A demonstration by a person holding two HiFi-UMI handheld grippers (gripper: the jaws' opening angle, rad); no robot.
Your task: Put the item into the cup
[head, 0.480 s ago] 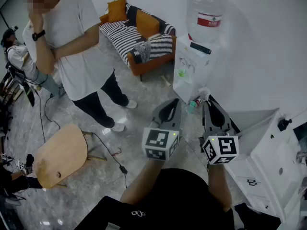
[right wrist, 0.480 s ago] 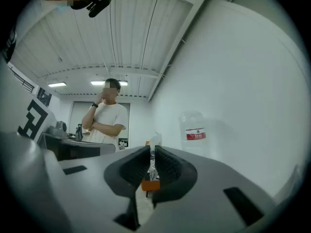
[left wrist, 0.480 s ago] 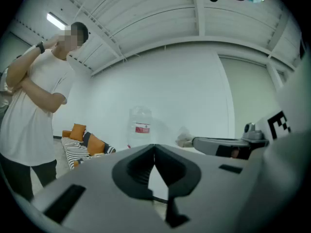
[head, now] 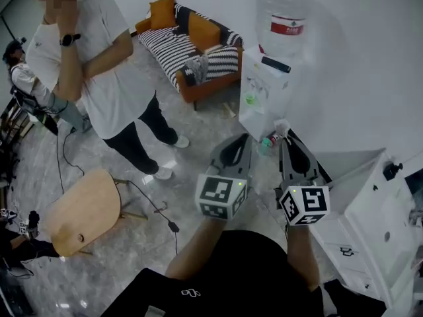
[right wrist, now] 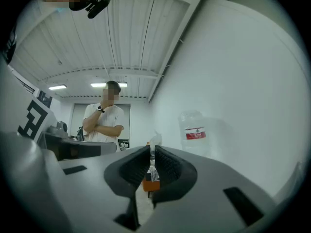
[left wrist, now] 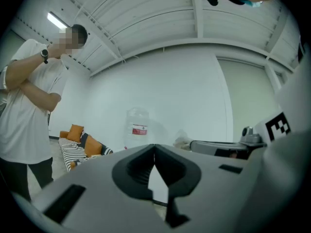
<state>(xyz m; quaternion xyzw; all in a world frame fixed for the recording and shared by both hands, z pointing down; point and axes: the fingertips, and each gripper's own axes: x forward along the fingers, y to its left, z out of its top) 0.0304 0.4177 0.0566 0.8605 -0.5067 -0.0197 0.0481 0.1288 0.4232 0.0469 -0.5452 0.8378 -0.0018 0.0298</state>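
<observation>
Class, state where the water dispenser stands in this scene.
In the head view the water dispenser stands against the white wall at upper right, just right of the orange sofa and beyond the right gripper, whose jaws pinch a small white item.

I stood on a grey marble floor. An orange sofa and a water dispenser lined the white wall, with a wooden chair to my left.
</observation>
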